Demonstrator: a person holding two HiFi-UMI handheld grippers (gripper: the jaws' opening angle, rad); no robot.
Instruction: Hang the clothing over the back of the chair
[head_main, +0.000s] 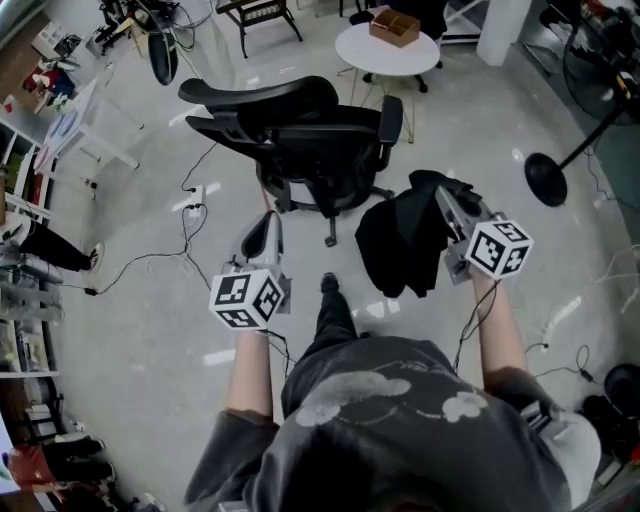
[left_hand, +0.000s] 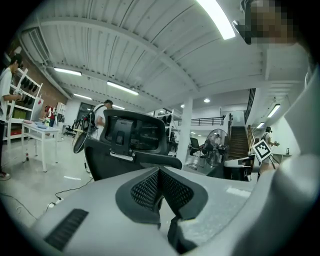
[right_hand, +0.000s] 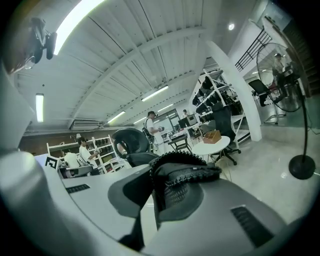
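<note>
The black office chair (head_main: 300, 130) stands ahead of me with its back toward me; it also fills the middle of the left gripper view (left_hand: 132, 135). My right gripper (head_main: 445, 197) is shut on a black garment (head_main: 400, 245), which hangs down beside the chair's right side. In the right gripper view a bunched fold with a zipper (right_hand: 192, 171) sits between the pads of that gripper (right_hand: 162, 176), and the chair's headrest (right_hand: 131, 141) shows beyond. My left gripper (head_main: 270, 225) is held short of the chair's back. Its jaws (left_hand: 160, 172) are shut, with nothing between them.
A round white table (head_main: 352, 48) with a brown box (head_main: 394, 27) stands behind the chair. A floor fan's black base (head_main: 546, 180) is at the right. Cables (head_main: 150, 260) trail over the floor on the left. People stand by shelves and desks in the background.
</note>
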